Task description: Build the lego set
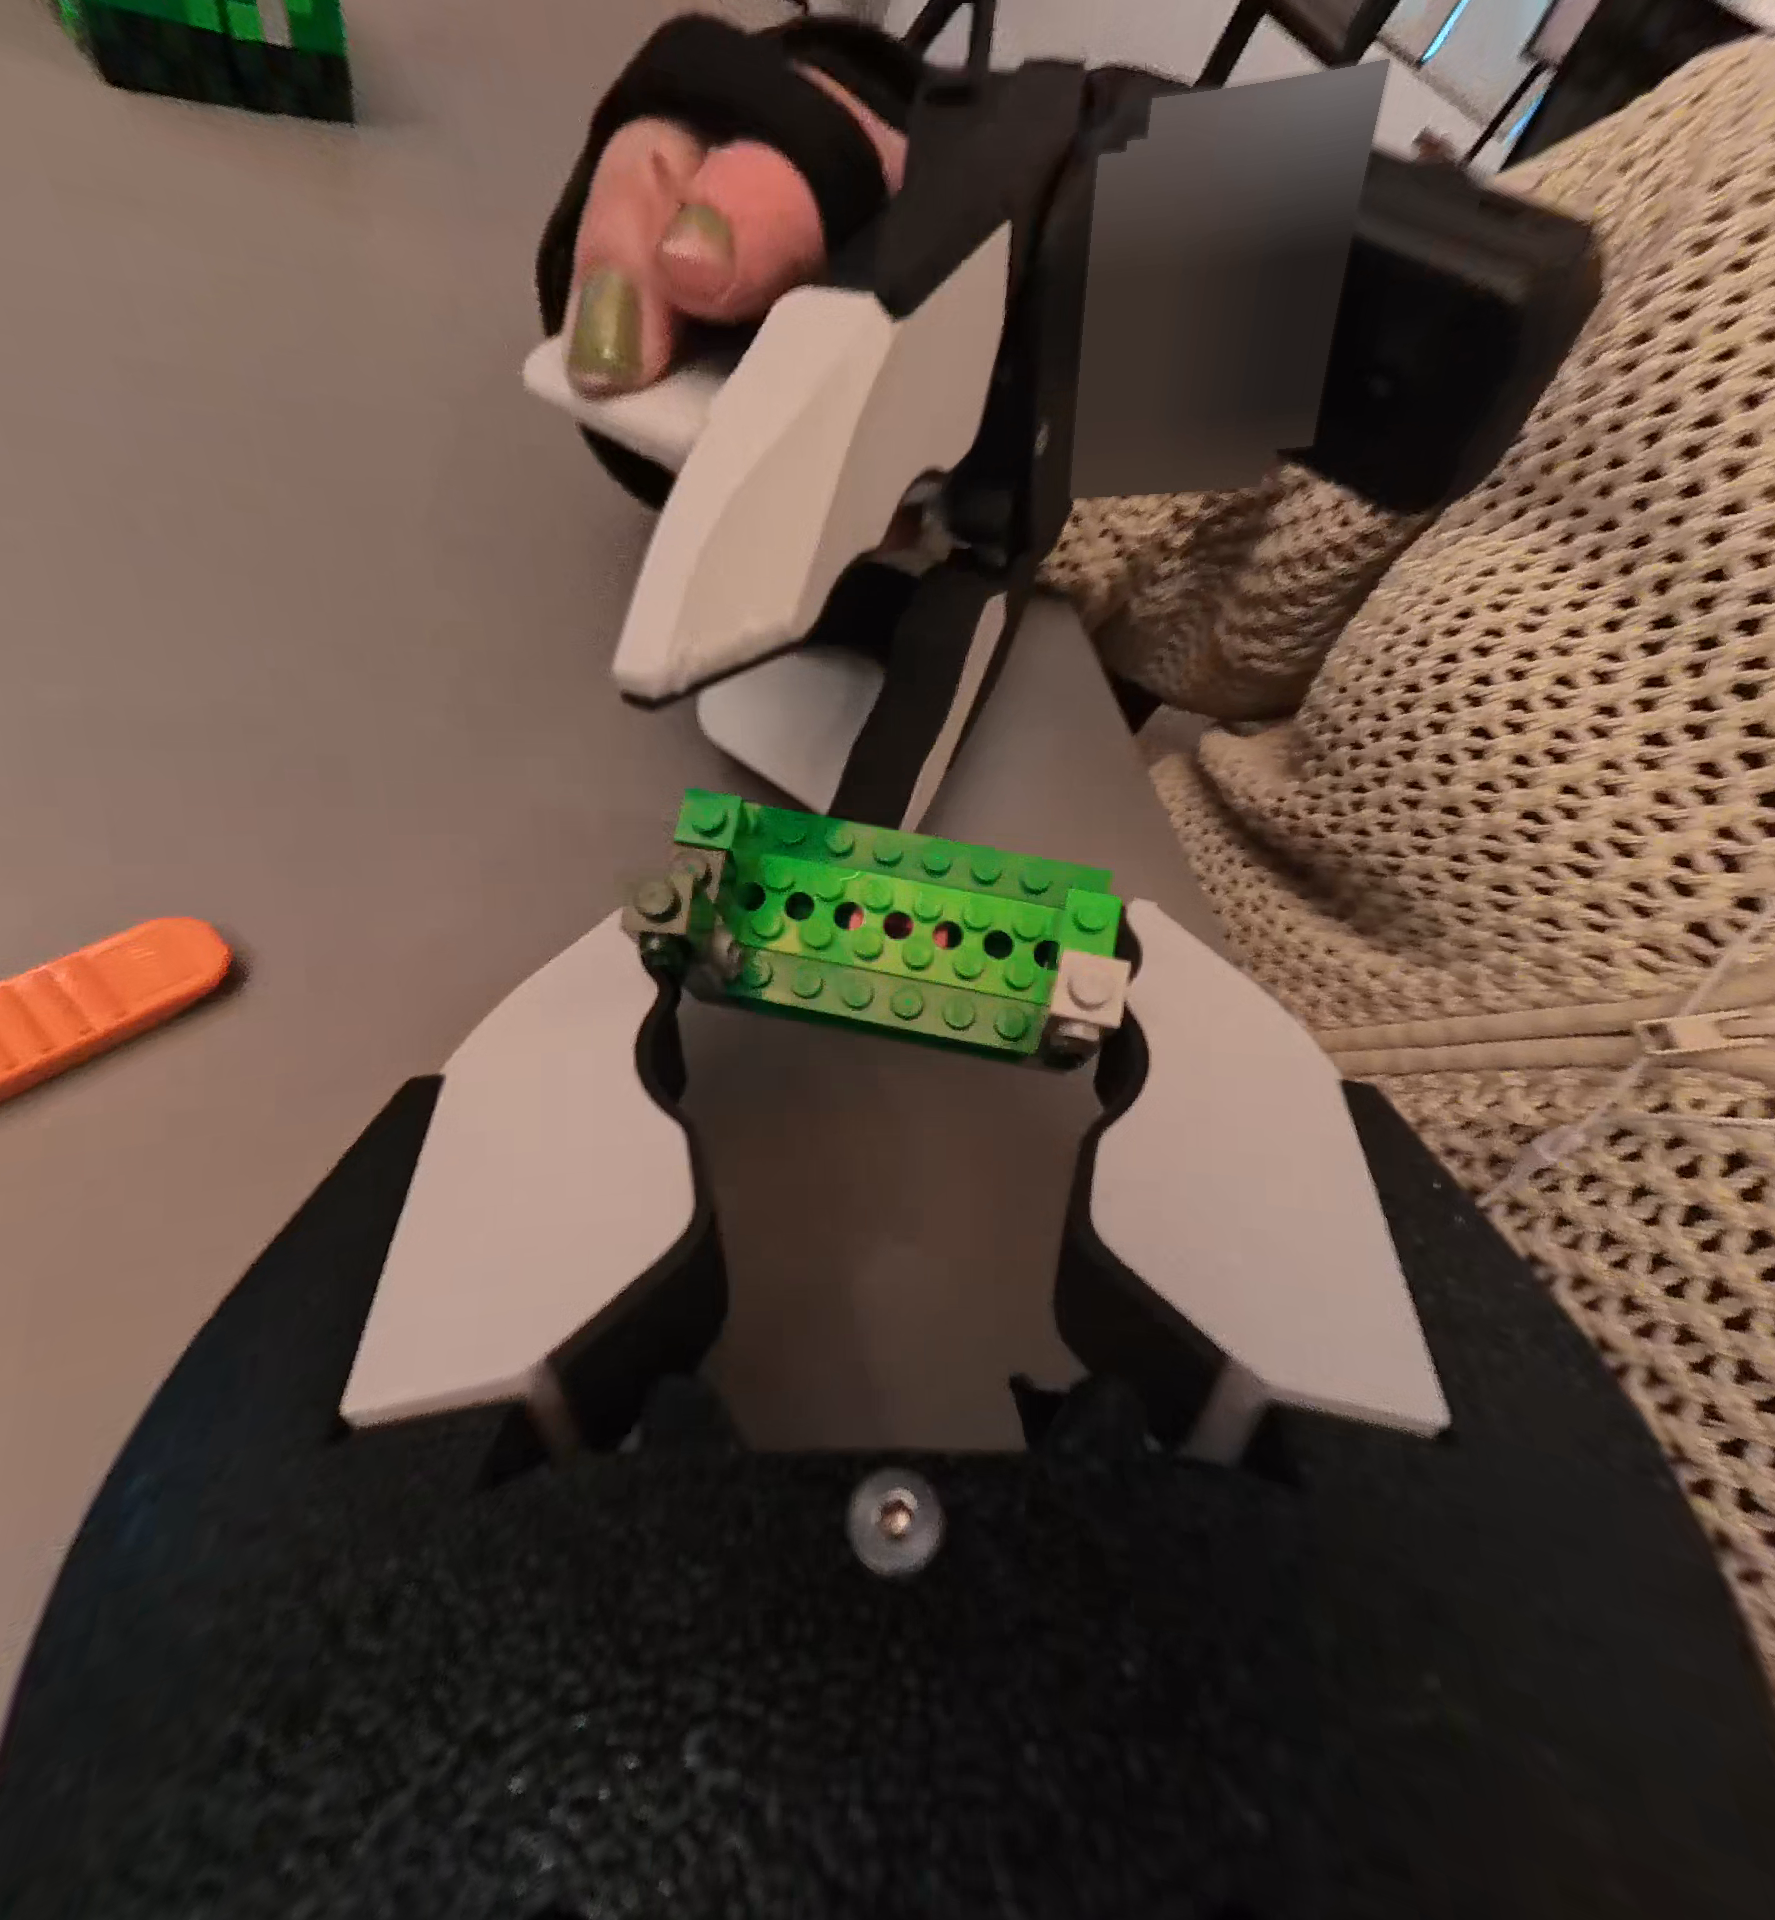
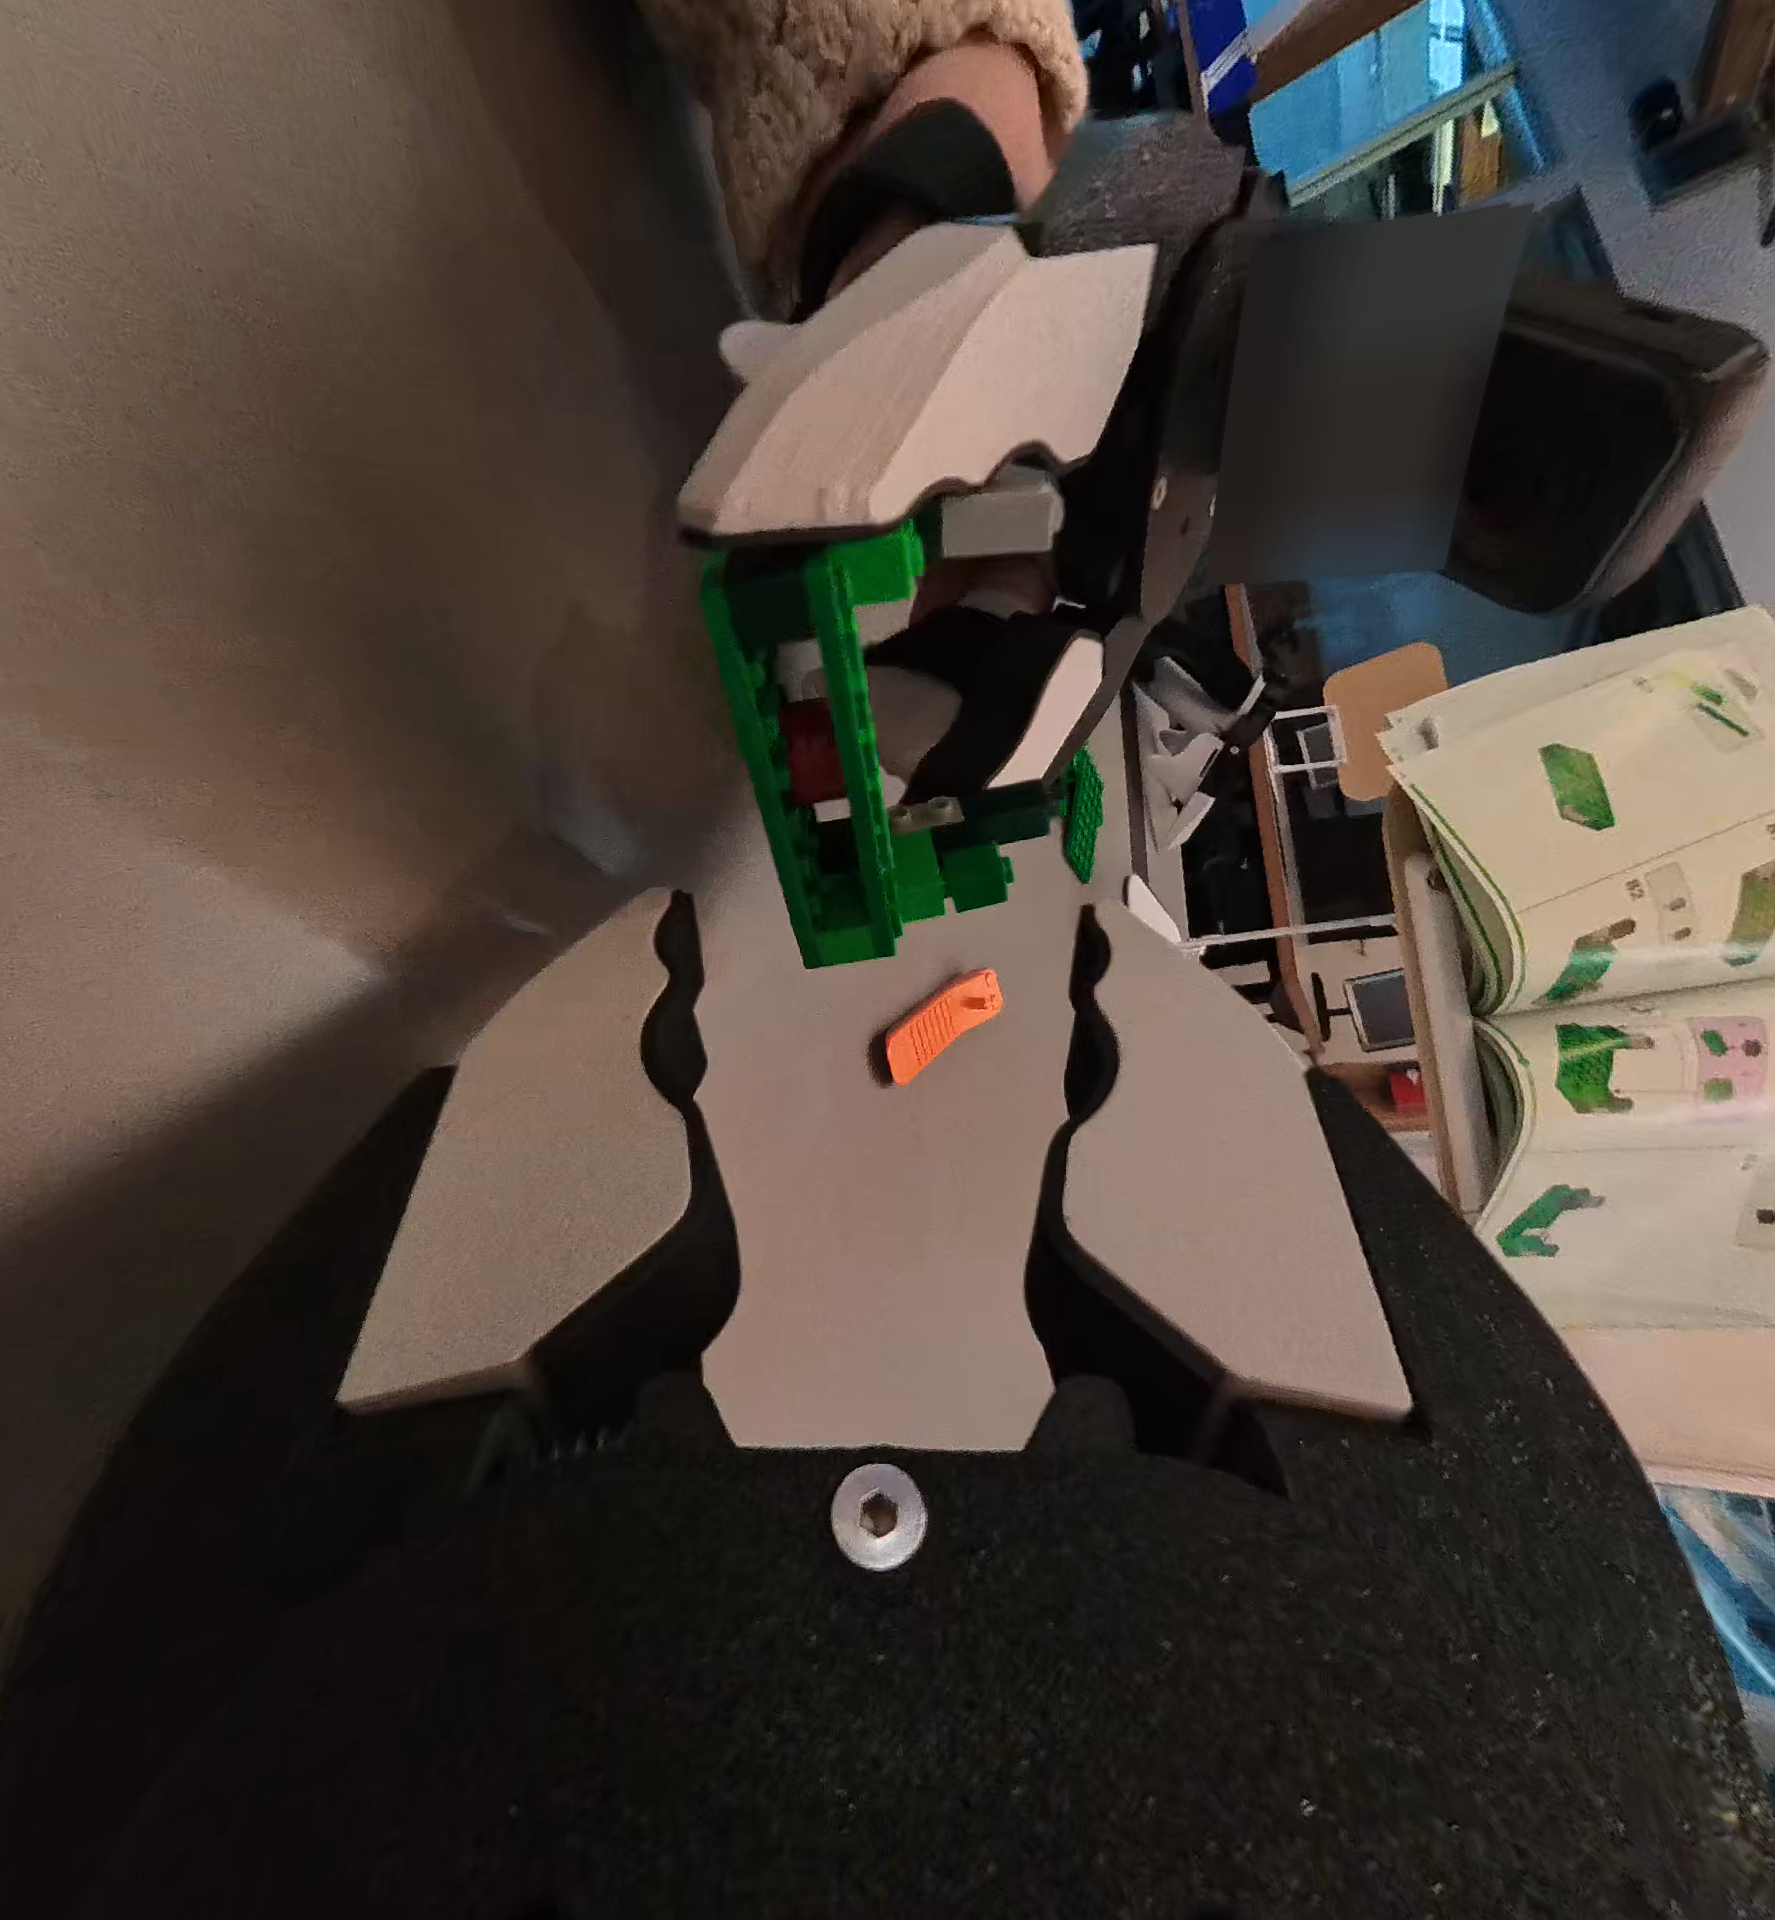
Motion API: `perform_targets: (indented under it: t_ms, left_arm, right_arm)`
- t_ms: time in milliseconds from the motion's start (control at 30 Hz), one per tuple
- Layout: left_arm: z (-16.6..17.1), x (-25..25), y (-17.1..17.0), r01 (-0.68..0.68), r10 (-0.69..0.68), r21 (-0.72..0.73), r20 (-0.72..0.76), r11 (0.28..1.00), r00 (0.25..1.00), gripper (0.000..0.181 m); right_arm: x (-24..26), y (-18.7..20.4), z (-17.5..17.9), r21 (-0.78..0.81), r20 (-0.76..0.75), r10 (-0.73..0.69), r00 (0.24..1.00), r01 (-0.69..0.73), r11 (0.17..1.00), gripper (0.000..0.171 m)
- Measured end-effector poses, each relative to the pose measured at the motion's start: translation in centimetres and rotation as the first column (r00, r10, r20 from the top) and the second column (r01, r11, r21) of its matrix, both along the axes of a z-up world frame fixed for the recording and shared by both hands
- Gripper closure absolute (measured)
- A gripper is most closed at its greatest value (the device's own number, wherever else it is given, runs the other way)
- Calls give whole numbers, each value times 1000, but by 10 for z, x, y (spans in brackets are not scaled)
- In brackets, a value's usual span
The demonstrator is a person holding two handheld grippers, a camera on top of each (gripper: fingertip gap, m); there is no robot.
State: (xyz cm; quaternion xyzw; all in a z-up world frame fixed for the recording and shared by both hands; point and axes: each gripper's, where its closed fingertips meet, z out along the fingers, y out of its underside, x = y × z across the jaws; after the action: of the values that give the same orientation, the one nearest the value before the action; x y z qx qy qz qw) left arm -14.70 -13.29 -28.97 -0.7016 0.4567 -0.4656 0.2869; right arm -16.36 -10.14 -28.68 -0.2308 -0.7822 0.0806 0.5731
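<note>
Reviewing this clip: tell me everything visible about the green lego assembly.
The lego assembly is a long, narrow frame of bright green studded bricks, plastic by its look, with a row of round holes along the middle and red and white parts showing inside. Small grey pieces sit at both ends. It is held off the table, clamped endwise by the left tongs, whose fingers press its two ends. In the right wrist view it hangs on end. The open right tongs hover close, not touching.
</note>
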Motion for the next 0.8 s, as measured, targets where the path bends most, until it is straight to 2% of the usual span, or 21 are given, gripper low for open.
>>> perform_targets:
  t_ms: [367, 800]
  left_arm:
    - [-1, 5, -11, 58, -57, -41, 5, 998, 998, 103]
    - [2, 6, -16, 87, -84, -93, 41, 992, 996, 103]
  right_arm:
    - [-5, -11, -2, 62, 0, 47, 999, -47, 997, 129]
    - [-3, -16, -2, 53, 20, 52, 998, -53, 997, 130]
